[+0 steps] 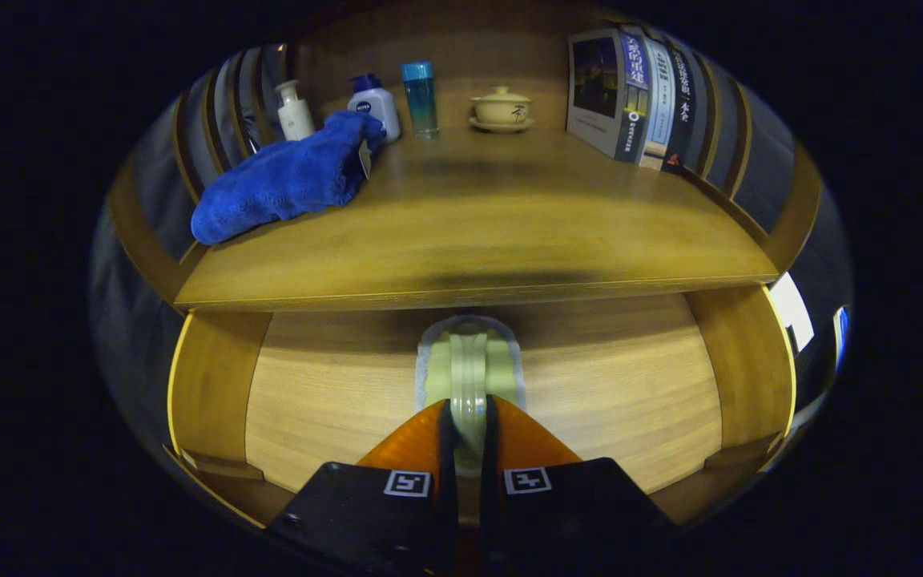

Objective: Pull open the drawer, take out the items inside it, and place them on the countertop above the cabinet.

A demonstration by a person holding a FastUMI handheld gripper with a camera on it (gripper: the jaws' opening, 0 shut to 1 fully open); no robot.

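The claw (468,417) is clamped down on the drawer handle (468,373) — both fingers pinch the pale green vertical bar, one on each side, with barely a gap between them. That handle sits on a light backing patch in the middle of the wooden drawer front (590,385), right under the lip of the tabletop (509,232). Can't tell from here whether the drawer is pulled out at all, and whatever's inside is hidden.

Up on the tabletop, a blue towel (285,180) lies bunched at the left, touching a white pump bottle (295,112) and a white lotion bottle with a blue cap (375,104) behind it. Just beside those stands a blue tumbler (420,98), then a beige lidded teacup on a saucer (501,106) — and a row of upright books (630,96) at the right.
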